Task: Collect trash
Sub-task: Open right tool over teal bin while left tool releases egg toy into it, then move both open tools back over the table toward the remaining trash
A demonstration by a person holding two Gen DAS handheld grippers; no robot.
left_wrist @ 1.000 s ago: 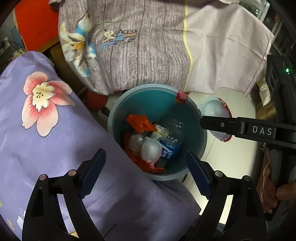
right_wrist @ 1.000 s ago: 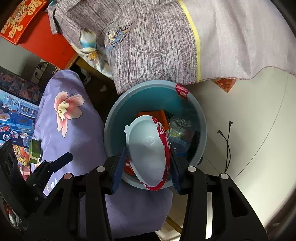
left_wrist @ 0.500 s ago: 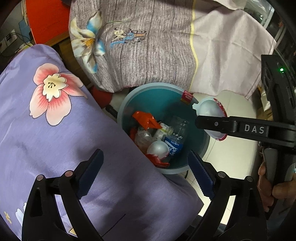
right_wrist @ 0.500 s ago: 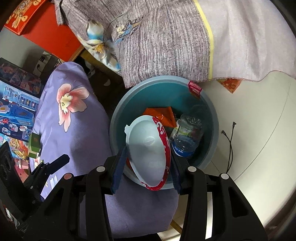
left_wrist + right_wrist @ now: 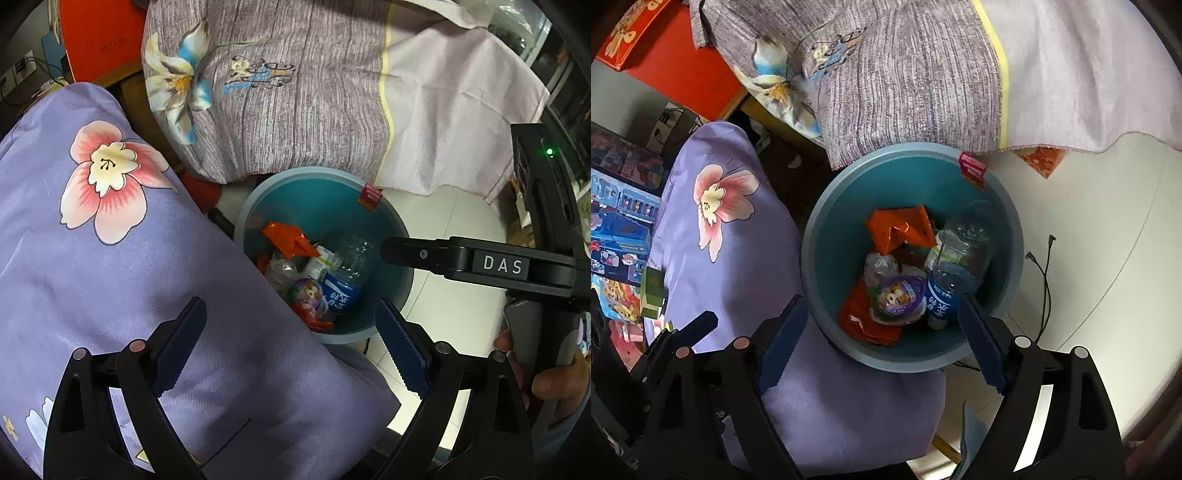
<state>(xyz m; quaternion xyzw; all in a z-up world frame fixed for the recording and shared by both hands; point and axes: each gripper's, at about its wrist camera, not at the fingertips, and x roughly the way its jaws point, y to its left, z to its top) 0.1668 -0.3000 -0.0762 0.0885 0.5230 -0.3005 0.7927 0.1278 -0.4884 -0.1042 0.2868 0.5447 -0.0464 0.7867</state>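
Note:
A blue-green round bin [image 5: 827, 240] stands on the floor between two cloth-covered pieces of furniture; it also shows in the left wrist view [image 5: 397, 240]. Inside lie a clear water bottle [image 5: 955, 266], an orange wrapper [image 5: 897, 229] and a cartoon-printed plastic bowl [image 5: 897, 295], print side up. My right gripper [image 5: 879, 339] is open and empty just above the bin's near rim; its finger shows in the left wrist view [image 5: 417, 253]. My left gripper [image 5: 291, 347] is open and empty over the purple cloth, beside the bin.
A purple flowered cloth [image 5: 92, 258] lies left of the bin. A grey striped cloth [image 5: 295, 103] hangs behind it. White floor tiles [image 5: 1089, 240] with a thin black cable [image 5: 1047, 266] lie to the right. Toy boxes [image 5: 617, 229] sit far left.
The right gripper has opened and let go of the white, red-rimmed bowl; it now lies in the bin. Both views have shifted slightly.

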